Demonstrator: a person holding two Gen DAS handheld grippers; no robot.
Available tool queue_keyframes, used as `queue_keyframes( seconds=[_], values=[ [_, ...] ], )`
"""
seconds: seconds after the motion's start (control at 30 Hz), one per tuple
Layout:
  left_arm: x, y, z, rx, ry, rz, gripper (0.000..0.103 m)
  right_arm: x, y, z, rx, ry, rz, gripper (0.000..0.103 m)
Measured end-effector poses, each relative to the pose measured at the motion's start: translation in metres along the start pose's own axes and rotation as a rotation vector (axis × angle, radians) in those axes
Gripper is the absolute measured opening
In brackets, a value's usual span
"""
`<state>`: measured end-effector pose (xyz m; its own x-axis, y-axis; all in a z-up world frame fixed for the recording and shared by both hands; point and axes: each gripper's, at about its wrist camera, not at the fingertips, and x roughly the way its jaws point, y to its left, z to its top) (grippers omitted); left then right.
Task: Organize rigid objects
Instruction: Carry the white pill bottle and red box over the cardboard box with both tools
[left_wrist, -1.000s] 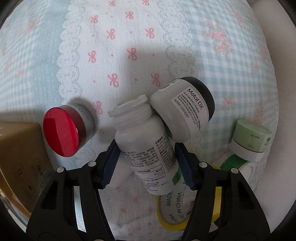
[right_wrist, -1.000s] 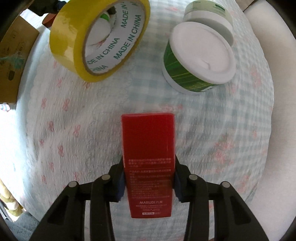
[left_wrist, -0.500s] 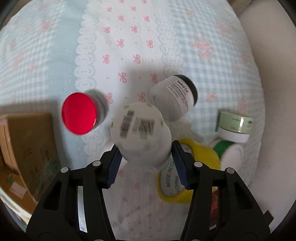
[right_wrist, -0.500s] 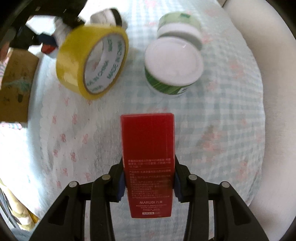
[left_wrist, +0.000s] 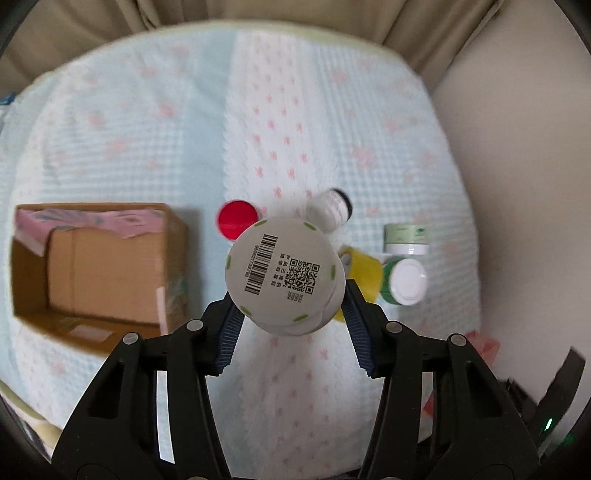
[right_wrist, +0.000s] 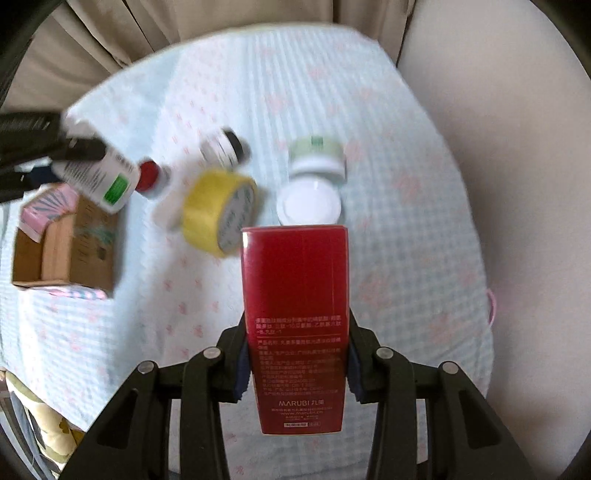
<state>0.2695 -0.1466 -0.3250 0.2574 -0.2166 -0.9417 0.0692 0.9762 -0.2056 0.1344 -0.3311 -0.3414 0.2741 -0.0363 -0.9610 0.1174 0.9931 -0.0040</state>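
Beige curtains (left_wrist: 258, 14) hang behind the gingham bedspread (left_wrist: 147, 129), beside a cream wall (right_wrist: 517, 147)

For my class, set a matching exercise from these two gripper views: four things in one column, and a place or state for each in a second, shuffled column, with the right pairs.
Things
1. white bottle
2. red box
3. yellow tape roll
4. cardboard box

Places or states
A. lying on the patterned cloth, tipped so its core shows
B. held in the right gripper
C. open, standing on the cloth
D. held in the left gripper, barcoded base toward the camera

Pairs: 1-D, 2-B, 3-A, 4-C
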Motion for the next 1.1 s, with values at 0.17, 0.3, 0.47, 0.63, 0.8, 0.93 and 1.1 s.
queue_keyframes(
  seconds=[0.17, 0.3, 0.47, 0.63, 0.8, 0.93, 1.1],
  values=[
    [-0.074, 0.021, -0.017, -0.036, -0.097, -0.010, 0.048, -0.044, 0.007, 0.009, -0.019, -0.080, 0.045, 0.038],
    [-0.123, 0.052, -0.029, -0.066, -0.161, 0.007, 0.047, -0.076, 0.025, 0.011, -0.030, -0.134, 0.099, 0.038],
    [-0.161, 0.106, -0.048, -0.098, -0.210, 0.030, 0.047, -0.103, 0.066, 0.014, -0.068, -0.178, 0.148, 0.038],
    [-0.185, 0.165, -0.060, -0.101, -0.233, 0.035, 0.047, -0.125, 0.127, 0.016, -0.106, -0.208, 0.195, 0.038],
    [-0.193, 0.227, -0.064, -0.076, -0.211, 0.026, 0.047, -0.132, 0.199, 0.015, -0.092, -0.213, 0.229, 0.038],
    [-0.191, 0.279, -0.060, -0.037, -0.173, 0.012, 0.047, -0.123, 0.250, 0.019, -0.058, -0.186, 0.250, 0.038],
    [-0.171, 0.328, -0.045, 0.039, -0.107, 0.004, 0.047, -0.103, 0.307, 0.025, 0.022, -0.149, 0.269, 0.038]
  ],
)
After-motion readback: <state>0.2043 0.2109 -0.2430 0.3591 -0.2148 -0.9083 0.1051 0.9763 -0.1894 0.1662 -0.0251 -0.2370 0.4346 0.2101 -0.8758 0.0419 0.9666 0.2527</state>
